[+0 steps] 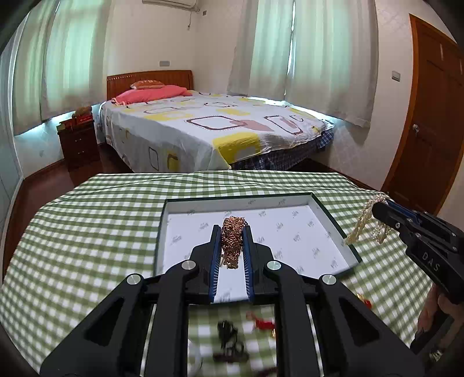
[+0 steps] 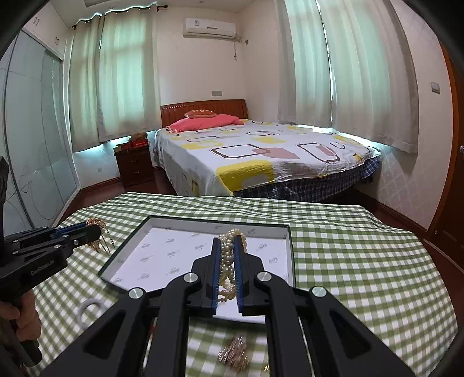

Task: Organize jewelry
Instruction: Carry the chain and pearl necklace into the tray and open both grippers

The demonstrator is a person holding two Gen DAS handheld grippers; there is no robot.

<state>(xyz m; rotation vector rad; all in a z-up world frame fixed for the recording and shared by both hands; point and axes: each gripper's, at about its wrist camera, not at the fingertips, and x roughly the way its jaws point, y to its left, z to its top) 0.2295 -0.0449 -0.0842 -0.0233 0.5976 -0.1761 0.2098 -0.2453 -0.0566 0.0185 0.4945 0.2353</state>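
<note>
Green-and-white checked tablecloth (image 1: 101, 220); white-lined tray (image 1: 336, 223); copper-gold chain (image 1: 232, 240); cream pearls (image 2: 227, 255).

Green-and-white checked tablecloth (image 1: 95, 220) in foreground; beyond it, a wooden-headboard bed (image 2: 261, 156) with pink pillow (image 2: 203, 120), dark wooden nightstand (image 2: 134, 166), pale curtains (image 2: 116, 72), wall-mounted white air conditioner (image 2: 209, 28).

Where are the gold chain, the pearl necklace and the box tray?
gold chain (image 1: 232, 240): left wrist view, bunch between the claw fingers.
pearl necklace (image 2: 227, 261): right wrist view, strands between the claw fingers.
box tray (image 1: 290, 232): left wrist view, bare white floor.
</note>
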